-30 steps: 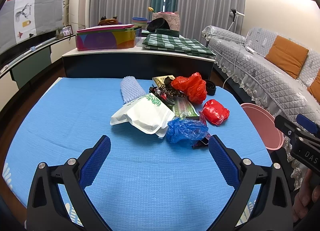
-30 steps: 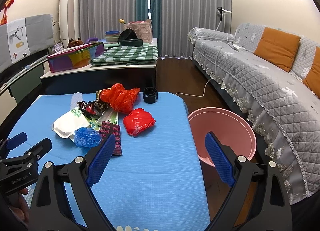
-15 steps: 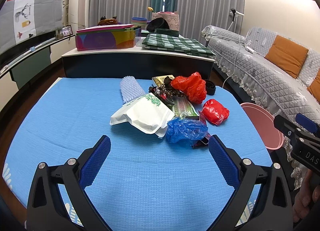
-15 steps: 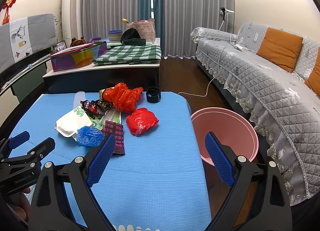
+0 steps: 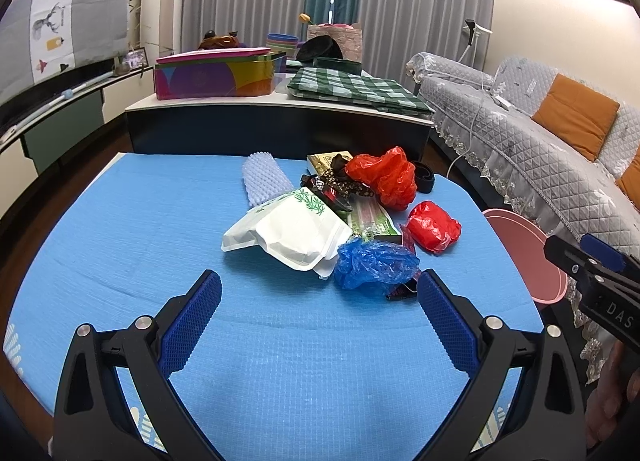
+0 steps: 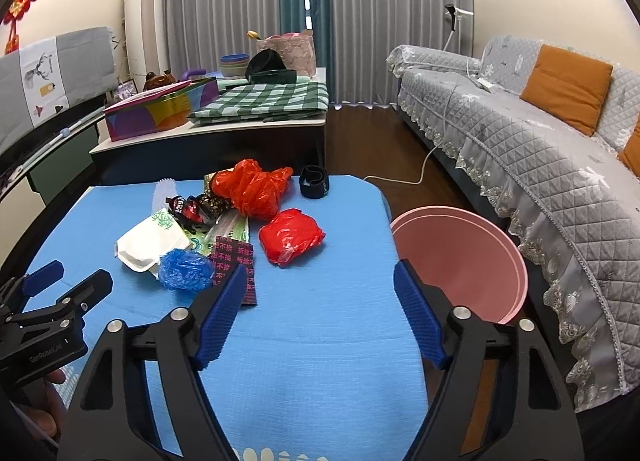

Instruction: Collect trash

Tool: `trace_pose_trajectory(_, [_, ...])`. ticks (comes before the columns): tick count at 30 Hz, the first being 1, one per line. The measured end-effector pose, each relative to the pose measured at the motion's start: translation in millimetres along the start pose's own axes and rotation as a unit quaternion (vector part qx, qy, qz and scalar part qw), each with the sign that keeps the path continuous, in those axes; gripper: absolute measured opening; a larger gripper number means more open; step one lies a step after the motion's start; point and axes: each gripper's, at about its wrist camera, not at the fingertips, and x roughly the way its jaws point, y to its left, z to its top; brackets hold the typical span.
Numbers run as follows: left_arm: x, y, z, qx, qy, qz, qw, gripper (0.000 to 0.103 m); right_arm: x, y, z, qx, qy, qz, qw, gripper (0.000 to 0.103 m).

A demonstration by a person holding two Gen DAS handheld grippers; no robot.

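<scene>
A heap of trash lies on the blue table [image 5: 140,229]: a white foam box [image 5: 292,229], a blue plastic bag [image 5: 374,263], a red wrapped bundle [image 5: 434,226], a loose red bag [image 5: 384,177], dark snack wrappers [image 5: 336,187] and a dark red packet [image 6: 236,257]. A pink bin [image 6: 460,257] stands off the table's right edge. My left gripper [image 5: 318,315] is open and empty, hovering near the blue bag. My right gripper [image 6: 320,309] is open and empty, short of the red bundle [image 6: 290,237].
A black strap roll [image 6: 315,186] and a pale bumpy roll [image 5: 264,181] lie at the table's far side. A low cabinet [image 5: 280,121] with a colourful box and checked cloth stands behind. A grey sofa [image 6: 540,165] runs along the right.
My right gripper has moved forward and a little left toward the trash heap. My left gripper has barely moved. Both stay open.
</scene>
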Motion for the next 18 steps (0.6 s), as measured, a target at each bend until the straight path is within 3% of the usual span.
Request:
trace_pose_trajectory(9, [19.6,16.8,8.1,-0.033,0.011,-0.001,0.9994,0.089,29.2,0.4,15.8,0.018,-0.003,0.022,1.000,0.074])
trace_pose_trajectory(13, [34.2,23.5,9.7,-0.044,0.022,-0.003,0.9988,0.080,50.0,3.6,18.4,0.027,0.010,0.038,0.999,0.075])
trace_pose_trajectory(18, [52.9,31.6,10.6,-0.065,0.039,-0.015,0.9970,0.077,69.7,19.1,11.6,0.017,0.037,0.072,0.997,0.075])
